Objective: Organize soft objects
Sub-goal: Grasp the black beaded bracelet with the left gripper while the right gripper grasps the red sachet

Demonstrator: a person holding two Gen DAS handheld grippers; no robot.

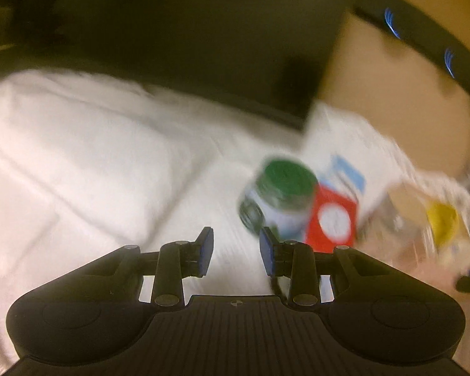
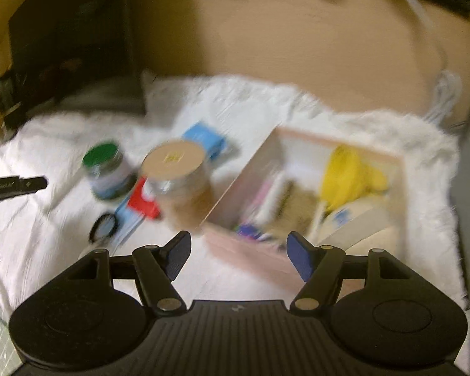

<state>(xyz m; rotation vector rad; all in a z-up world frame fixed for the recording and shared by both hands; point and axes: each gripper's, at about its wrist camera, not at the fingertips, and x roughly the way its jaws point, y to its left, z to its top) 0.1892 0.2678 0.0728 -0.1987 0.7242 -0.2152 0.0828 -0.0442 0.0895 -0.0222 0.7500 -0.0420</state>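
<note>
on a white bed sheet (image 2: 47,244) against a tan wall (image 2: 297,47), a yellow soft thing (image 2: 344,178) lies in a pale box (image 2: 244,181), jars beside it. left tongs (image 1: 236,247) and right tongs (image 2: 238,255) both spread, empty.

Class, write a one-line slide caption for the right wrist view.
Open right gripper hovers before a box holding a yellow toy.
</note>
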